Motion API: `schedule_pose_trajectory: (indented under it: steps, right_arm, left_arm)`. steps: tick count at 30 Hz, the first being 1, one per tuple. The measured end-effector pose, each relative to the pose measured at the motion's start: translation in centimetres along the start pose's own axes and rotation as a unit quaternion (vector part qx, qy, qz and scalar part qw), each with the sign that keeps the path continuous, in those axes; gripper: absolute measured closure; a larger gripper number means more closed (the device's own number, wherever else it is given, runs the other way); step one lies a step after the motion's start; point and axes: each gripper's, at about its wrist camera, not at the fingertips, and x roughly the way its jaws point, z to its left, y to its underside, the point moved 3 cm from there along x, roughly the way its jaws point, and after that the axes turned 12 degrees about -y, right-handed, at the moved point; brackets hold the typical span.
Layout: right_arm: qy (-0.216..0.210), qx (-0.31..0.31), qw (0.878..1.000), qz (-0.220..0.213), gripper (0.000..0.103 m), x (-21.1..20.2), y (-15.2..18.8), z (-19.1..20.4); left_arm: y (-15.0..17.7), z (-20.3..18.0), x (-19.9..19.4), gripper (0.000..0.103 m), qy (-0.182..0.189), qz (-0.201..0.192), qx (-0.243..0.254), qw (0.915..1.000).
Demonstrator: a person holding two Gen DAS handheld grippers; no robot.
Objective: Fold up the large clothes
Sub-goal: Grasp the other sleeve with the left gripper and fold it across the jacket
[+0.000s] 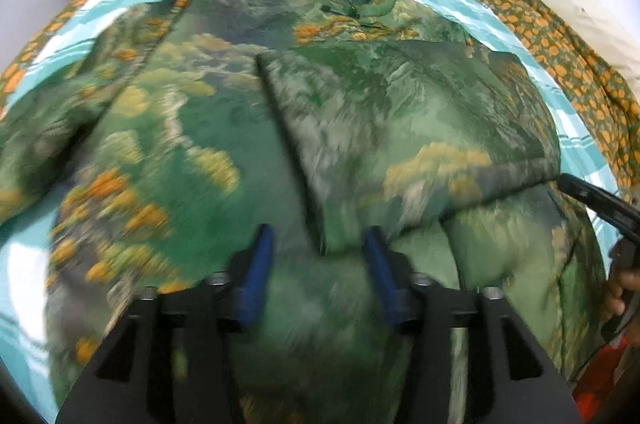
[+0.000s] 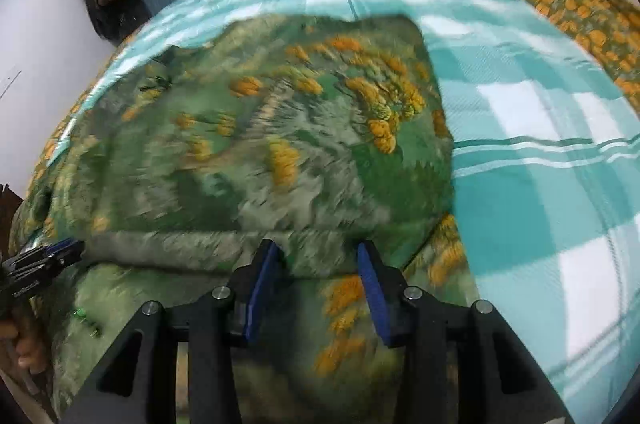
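Both the left tongs (image 1: 316, 244) and right tongs (image 2: 318, 256) gape wide over the garment (image 1: 224, 128) spread on the bed (image 2: 540, 128) just ahead; the folded flap probably wants smoothing flat before the next fold.

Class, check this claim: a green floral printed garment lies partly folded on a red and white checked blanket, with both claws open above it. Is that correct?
One error: the checked blanket is teal and white, not red, as the right wrist view shows. The green floral printed garment does lie partly folded on it, with the right claw and left claw open.
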Motion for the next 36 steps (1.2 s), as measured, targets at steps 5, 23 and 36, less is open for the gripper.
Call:
schedule_pose_trajectory:
  steps: [5, 23, 36]
  right_arm:
    - [-0.019, -0.038, 0.998, -0.045, 0.04, -5.5, 3.9, 2.9]
    - [-0.045, -0.121, 0.99, -0.052, 0.034, -7.6, 9.7, 9.2]
    - [-0.059, -0.115, 0.991, -0.029, 0.034, -6.0, 10.8, 9.2]
  left_arm:
    - [1.9, 4.8, -3.3, 0.032, -0.006, -0.009, -0.031, 0.9995]
    - [5.5, 36.2, -2.2, 0.017, -0.109, -0.028, -0.474, 0.8735]
    - [3.8, 38.1, -3.3, 0.096, -0.189, -0.051, -0.445, 0.8738]
